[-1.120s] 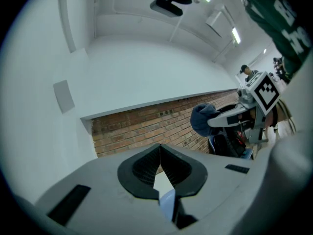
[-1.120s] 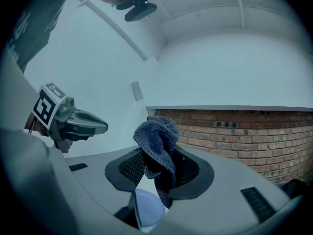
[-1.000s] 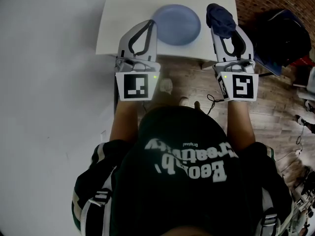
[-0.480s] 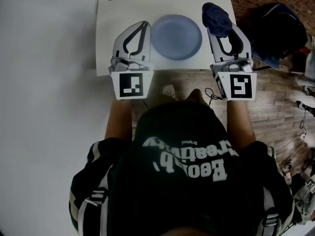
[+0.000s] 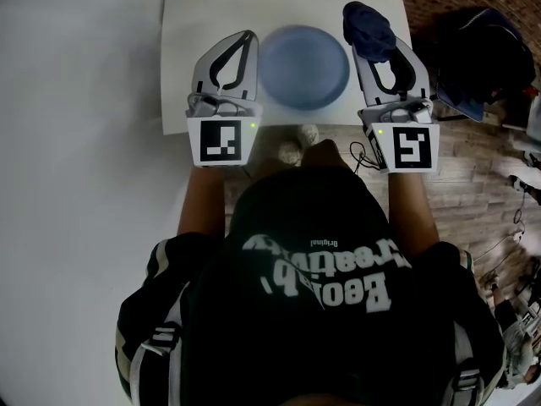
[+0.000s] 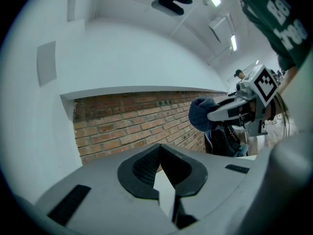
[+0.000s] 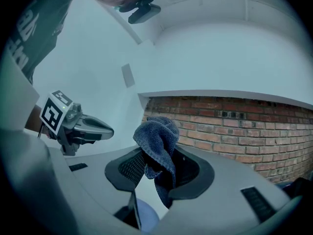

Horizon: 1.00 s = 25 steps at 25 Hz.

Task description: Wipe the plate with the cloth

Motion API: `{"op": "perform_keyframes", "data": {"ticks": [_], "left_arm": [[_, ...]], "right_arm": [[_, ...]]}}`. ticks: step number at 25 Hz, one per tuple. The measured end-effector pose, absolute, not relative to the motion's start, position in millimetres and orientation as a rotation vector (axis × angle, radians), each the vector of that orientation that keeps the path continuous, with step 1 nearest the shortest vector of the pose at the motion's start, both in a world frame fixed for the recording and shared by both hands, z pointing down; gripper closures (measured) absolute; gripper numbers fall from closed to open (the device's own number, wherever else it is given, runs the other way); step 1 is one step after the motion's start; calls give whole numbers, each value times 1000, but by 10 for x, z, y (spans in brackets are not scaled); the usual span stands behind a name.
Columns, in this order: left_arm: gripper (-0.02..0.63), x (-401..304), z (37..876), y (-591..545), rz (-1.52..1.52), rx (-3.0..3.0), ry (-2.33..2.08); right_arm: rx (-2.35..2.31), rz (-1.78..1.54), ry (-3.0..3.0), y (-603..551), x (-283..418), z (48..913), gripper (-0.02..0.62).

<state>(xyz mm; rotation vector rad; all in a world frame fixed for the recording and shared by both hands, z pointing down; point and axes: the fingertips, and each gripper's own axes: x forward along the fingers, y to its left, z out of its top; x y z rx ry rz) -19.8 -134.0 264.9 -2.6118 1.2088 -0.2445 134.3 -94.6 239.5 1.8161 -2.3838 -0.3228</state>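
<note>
L claw jaws together, R claw clamped on cloth, both forearms fwd, parallel

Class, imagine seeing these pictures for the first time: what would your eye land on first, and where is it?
A pale blue plate sits near the front edge of the white table. The right gripper, just right of the plate, is shut on a bunched dark blue cloth. The left gripper, at the plate's left, is shut and empty.
</note>
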Motion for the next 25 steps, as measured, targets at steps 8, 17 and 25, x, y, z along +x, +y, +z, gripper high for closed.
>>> {"op": "perform_keyframes", "data": {"ticks": [8,17,25], "left_arm": [[603,-23,2695,-1484,-253,-2551,1271],[603,-68,2855,-1524,-294,-2525,1357],[603,-120,2976,-1540,-355,-2520,1403]], "right_arm": [[1651,-306,-2498,-1307,1374,2579,465],[1464,-166,-2591,-1536,1212,2954,466],[1212,-90,-2622,-1546,935,3328,468]]}}
